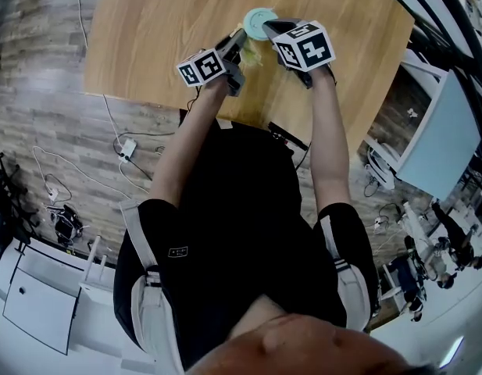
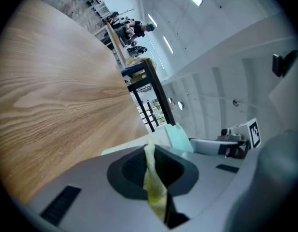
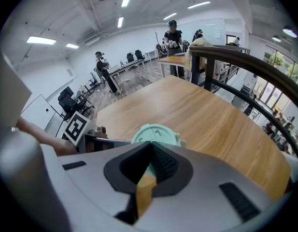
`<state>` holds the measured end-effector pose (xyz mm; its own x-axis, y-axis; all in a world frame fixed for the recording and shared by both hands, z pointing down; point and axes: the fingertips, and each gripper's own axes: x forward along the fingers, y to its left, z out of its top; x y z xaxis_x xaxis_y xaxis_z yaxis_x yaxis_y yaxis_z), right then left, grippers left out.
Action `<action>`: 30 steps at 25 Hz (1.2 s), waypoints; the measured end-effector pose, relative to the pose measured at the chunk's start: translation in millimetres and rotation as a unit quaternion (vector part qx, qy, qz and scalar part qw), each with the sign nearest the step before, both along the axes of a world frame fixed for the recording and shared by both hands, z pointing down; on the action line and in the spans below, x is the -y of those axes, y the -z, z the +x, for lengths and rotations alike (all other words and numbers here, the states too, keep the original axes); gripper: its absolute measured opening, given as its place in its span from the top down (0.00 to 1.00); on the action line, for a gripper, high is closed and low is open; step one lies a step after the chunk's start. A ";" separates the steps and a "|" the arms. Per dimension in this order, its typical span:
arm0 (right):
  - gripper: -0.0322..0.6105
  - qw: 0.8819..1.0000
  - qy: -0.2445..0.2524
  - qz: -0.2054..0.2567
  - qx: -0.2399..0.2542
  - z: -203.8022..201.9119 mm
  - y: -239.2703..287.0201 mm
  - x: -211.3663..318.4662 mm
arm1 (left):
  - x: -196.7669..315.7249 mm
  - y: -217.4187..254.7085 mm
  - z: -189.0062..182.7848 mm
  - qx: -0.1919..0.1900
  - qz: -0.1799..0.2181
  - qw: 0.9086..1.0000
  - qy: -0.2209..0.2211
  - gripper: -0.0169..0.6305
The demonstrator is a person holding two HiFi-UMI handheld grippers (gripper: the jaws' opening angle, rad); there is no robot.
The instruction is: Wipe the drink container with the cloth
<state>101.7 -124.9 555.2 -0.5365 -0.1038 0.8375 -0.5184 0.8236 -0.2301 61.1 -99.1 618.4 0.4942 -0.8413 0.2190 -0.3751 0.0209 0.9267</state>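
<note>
Head view: both hand-held grippers are out over the wooden bench. The left hand-held gripper has a yellow cloth hanging right by its tips. The mint container sits just ahead of it, up against the right hand-held gripper.

Left gripper view: the jaws are pinched tight on a strip of cloth, which sticks up between them. The container is just past the tips, a bit to the right.

Right gripper view: the jaws look clamped on part of the container, with mint showing between them. The round lid is right past the tips.
</note>
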 end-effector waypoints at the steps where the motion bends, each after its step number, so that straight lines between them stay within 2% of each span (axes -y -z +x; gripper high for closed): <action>1: 0.90 1.000 0.002 -0.002 0.003 -0.2 -0.2 0.6 | 0.6 5.8 -1.2 -0.005 0.007 1.000 0.014 0.91; 6: 0.90 1.000 0.011 0.003 0.008 -3.9 0.3 2.1 | 1.1 21.7 -10.1 -0.036 0.019 0.995 0.090 0.91; 11: 0.90 1.000 0.014 0.008 0.005 -6.8 1.1 1.1 | -0.4 14.1 -11.9 -0.067 0.024 0.989 0.133 0.91; 19: 0.90 1.000 0.015 0.006 0.005 -9.6 0.5 -1.7 | 2.2 -18.4 -19.2 -0.084 0.010 0.982 0.171 0.91; 30: 0.90 1.000 0.015 0.003 0.006 -10.5 1.4 -2.3 | -2.2 -85.1 -15.0 -0.091 -0.068 0.975 0.191 0.91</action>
